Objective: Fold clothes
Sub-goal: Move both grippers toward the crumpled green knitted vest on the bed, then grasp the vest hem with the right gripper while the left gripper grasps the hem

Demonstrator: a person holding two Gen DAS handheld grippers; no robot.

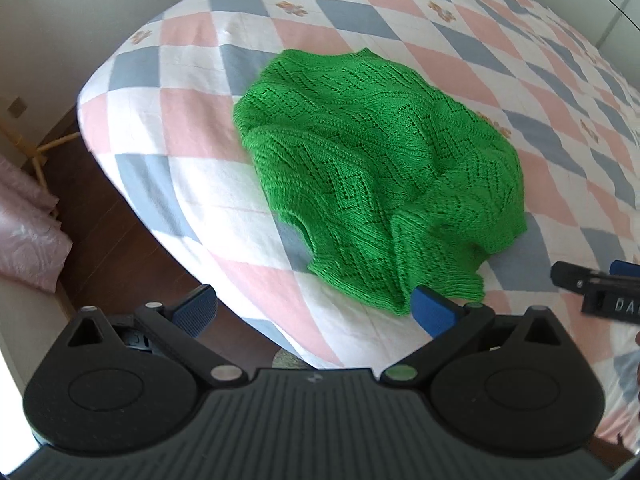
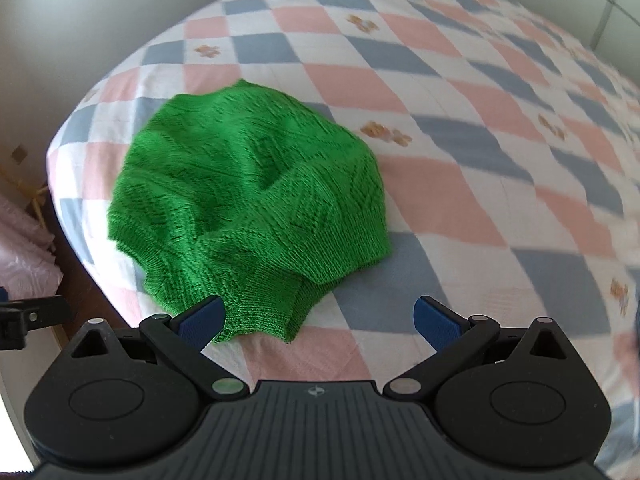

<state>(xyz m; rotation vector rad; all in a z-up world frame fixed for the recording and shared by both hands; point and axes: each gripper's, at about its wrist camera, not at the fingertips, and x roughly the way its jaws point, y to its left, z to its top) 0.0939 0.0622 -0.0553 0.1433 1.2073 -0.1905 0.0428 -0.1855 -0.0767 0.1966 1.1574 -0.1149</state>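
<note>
Green knit sweater: crumpled heap on bed, near corner, atop pink-blue-white checked quilt. Left gripper: jaws spread wide, empty, just short of sweater's near hem; right blue pad overlaps hem in view, contact unclear. Right gripper: jaws spread wide, empty, near hem between pads. Pink bedding: beside bed, left.

Green openwork knit; pink-blue-white checked quilt.

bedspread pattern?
Pink, blue-grey and white diamond check on the bedspread, with small floral motifs; sharpest in left wrist view.
</note>
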